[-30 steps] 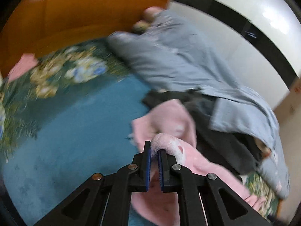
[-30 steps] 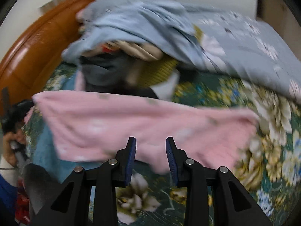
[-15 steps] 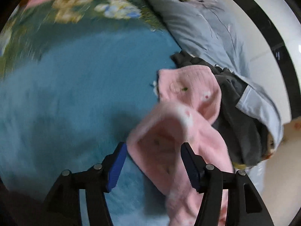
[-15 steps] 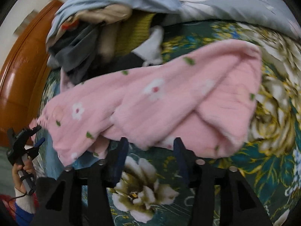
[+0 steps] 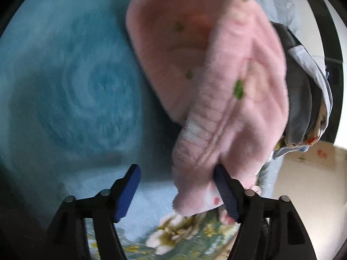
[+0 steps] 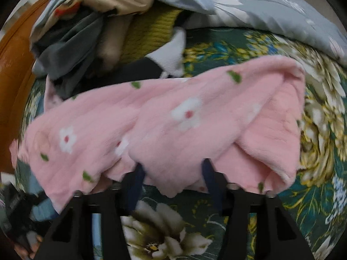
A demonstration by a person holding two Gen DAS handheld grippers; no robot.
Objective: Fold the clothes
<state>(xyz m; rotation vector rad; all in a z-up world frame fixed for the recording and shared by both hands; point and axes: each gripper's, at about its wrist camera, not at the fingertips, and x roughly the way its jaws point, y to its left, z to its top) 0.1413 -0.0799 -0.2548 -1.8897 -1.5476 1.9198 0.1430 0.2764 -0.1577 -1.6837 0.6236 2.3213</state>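
Observation:
A pink fleece garment [image 6: 164, 125] with white flowers and green leaves lies folded across the floral bedspread [image 6: 321, 143]. My right gripper [image 6: 172, 179] is open at its near edge; the fleece hangs over the fingertips. In the left wrist view the same pink garment [image 5: 216, 69] lies bunched over a teal patch of the bedspread [image 5: 71, 91]. My left gripper [image 5: 177, 190] is open, and the garment's ribbed end rests against the right finger [image 5: 225, 192].
A pile of unfolded clothes [image 6: 112, 32], grey, beige, yellow-green and white, sits behind the pink garment under a blue-grey floral quilt [image 6: 271, 15]. A wooden headboard [image 6: 15, 69] stands at the left. Grey clothes [image 5: 301, 99] lie right of the garment.
My left gripper was shut on the pink garment a second ago and has opened and let it go. Both grippers have moved closer to the garment, which has dropped onto the bed.

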